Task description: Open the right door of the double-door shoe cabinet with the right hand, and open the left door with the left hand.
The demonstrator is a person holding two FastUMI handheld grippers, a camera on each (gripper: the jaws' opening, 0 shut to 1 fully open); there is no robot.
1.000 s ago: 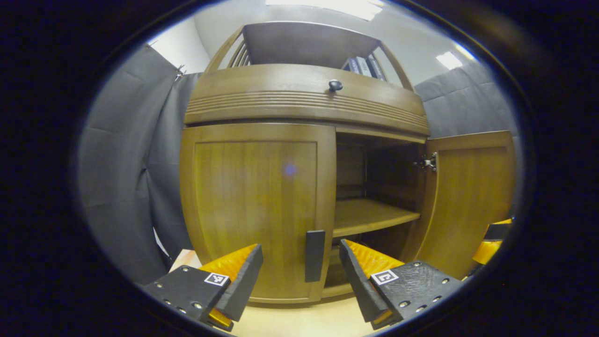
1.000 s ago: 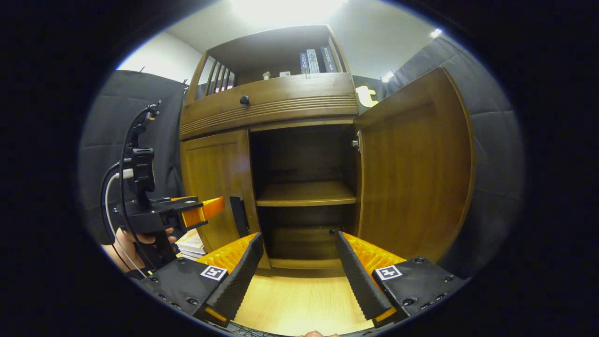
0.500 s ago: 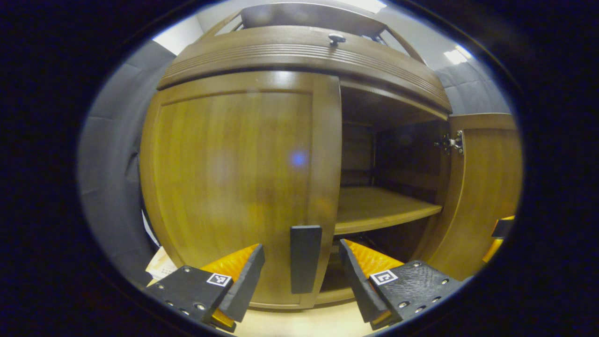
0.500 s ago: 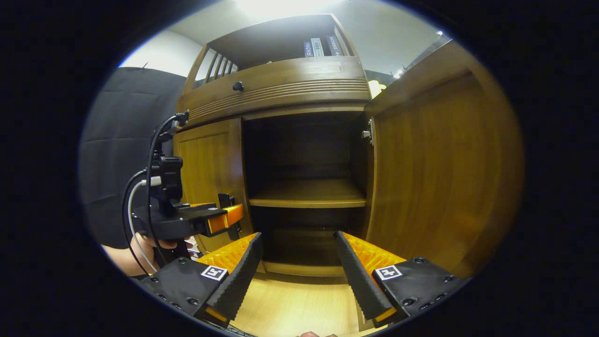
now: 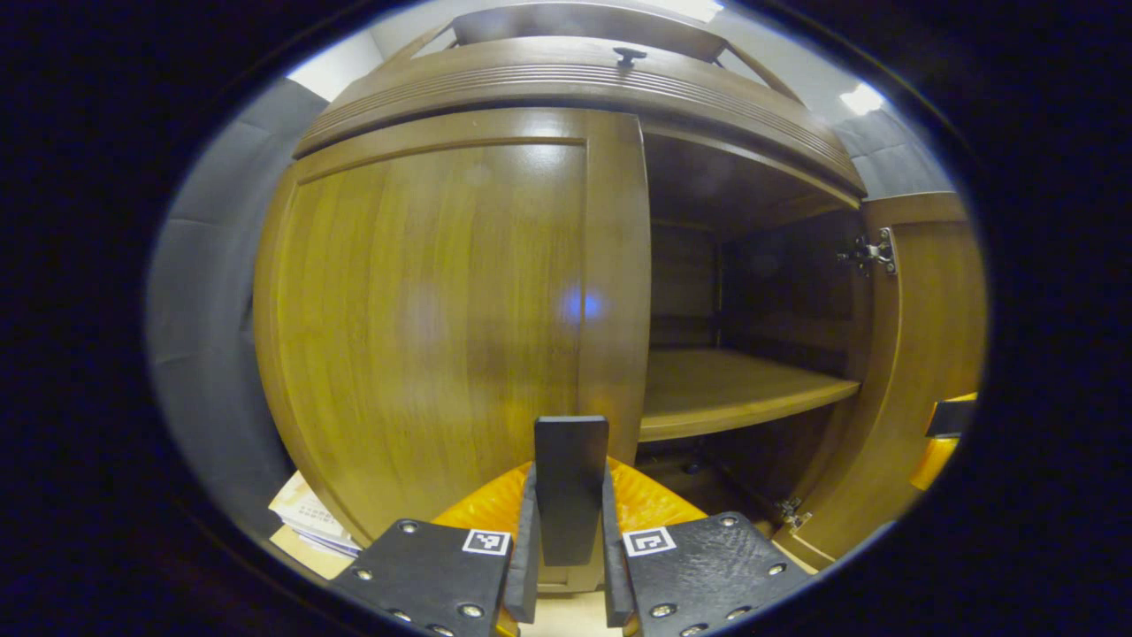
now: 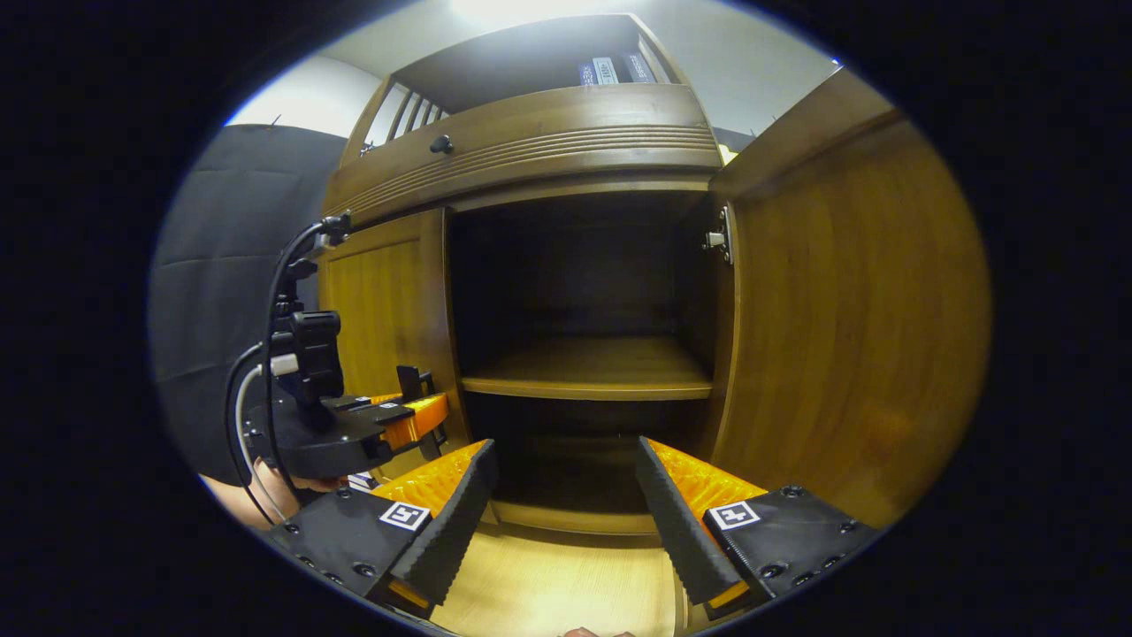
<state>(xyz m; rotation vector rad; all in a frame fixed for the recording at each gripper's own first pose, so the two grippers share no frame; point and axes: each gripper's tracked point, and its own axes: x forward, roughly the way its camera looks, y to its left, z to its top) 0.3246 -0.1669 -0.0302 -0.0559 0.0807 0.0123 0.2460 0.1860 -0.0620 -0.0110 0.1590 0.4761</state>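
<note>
Grey padded booth wall (image 5: pixel 208 292) closes in behind the wooden shoe cabinet (image 6: pixel 531 141), which stands on a pale wood floor (image 6: pixel 566 575). Above the doors runs a ribbed drawer front with a small dark knob (image 6: pixel 440 143), and books (image 6: pixel 610 71) stand on the open top shelf at about 12 o'clock in the right gripper view. A stack of papers (image 5: pixel 309 522) lies on the floor at about 8 o'clock in the left gripper view, just beside the cabinet's left corner.

The right door (image 6: pixel 849 318) is swung wide open, its metal hinge (image 6: pixel 718 239) showing, and the dark interior with one bare inner shelf (image 6: pixel 592 372) is exposed. The left door (image 5: pixel 424 318) is flush and closed, a warm brown panel with a raised frame. Its black handle (image 5: pixel 570 487), an upright flat bar near the door's lower inner edge, sits at 6 o'clock in the left gripper view.

The left tool (image 5: pixel 570 548) has both fingers pressed against the sides of that handle. In the right gripper view it appears at 9 o'clock with its cables, a hand (image 6: pixel 265 491) beneath it. The right tool (image 6: pixel 566 522) is spread wide with nothing between its fingers, facing the open compartment
</note>
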